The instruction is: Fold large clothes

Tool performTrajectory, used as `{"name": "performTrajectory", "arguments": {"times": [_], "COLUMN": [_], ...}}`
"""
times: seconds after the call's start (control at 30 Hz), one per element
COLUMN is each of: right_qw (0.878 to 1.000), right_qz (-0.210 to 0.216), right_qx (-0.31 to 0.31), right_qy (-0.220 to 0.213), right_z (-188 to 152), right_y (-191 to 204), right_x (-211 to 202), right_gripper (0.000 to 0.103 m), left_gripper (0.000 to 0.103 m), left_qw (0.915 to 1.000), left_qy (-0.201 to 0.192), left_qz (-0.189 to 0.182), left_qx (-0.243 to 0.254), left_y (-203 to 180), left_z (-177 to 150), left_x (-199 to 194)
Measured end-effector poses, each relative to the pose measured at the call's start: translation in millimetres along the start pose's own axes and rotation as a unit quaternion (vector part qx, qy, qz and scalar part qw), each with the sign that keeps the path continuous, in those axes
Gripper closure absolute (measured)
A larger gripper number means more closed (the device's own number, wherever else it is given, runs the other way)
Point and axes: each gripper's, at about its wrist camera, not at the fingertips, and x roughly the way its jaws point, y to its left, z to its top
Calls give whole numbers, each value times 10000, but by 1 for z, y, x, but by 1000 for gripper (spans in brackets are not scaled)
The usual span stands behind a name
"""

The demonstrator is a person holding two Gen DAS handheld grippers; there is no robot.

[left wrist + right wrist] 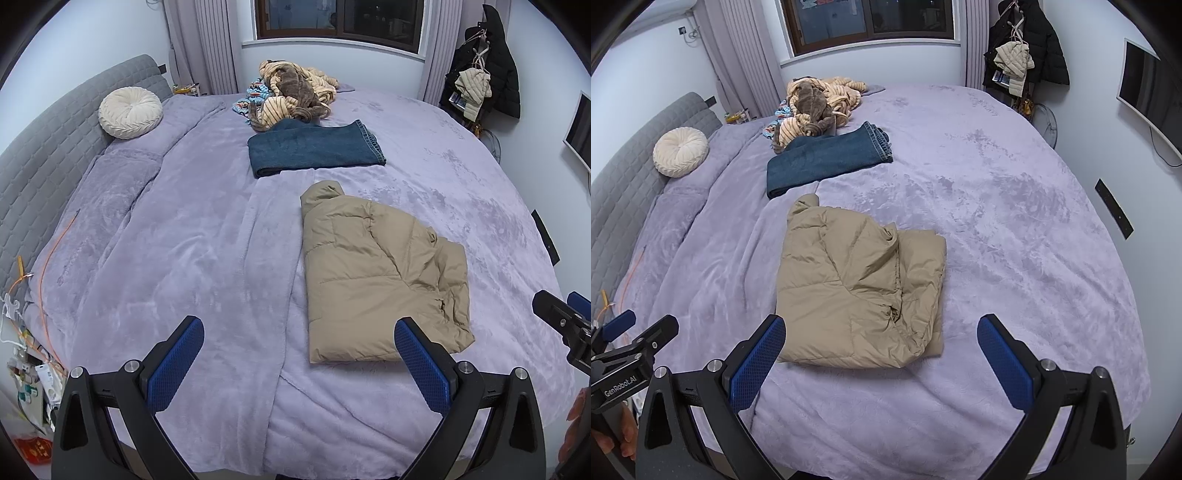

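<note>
A tan puffer jacket [380, 280] lies folded into a rough rectangle on the lavender bedspread [184, 258], its collar end pointing away from me. It also shows in the right wrist view [857, 291]. My left gripper [299, 350] is open and empty, held above the near part of the bed, its right finger over the jacket's near edge. My right gripper [881, 347] is open and empty, hovering over the jacket's near edge. Folded blue jeans [314, 147] lie beyond the jacket. A heap of unfolded striped and brown clothes [291, 92] sits at the far side.
A round cream cushion [131, 112] rests against the grey padded headboard [40, 162] on the left. Coats hang on a rack [1023, 51] at the far right, with a wall screen [1148, 96] beside them. Clutter and an orange cable [44, 266] lie at the left bedside.
</note>
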Motion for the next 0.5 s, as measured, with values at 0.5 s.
{"name": "performTrajectory", "arguments": {"times": [0.5], "right_qw": [10000], "right_qz": [-4], "right_qx": [-7], "right_qy": [-6], "right_z": [0], "right_y": [3], "right_x": [-1], "right_gripper": [0], "left_gripper": [0], "left_qw": [10000], "left_qy": [-29], "left_qz": [19], "left_qx": [-9], "left_y": [3], "left_z": [-1], "left_x": [-3]}}
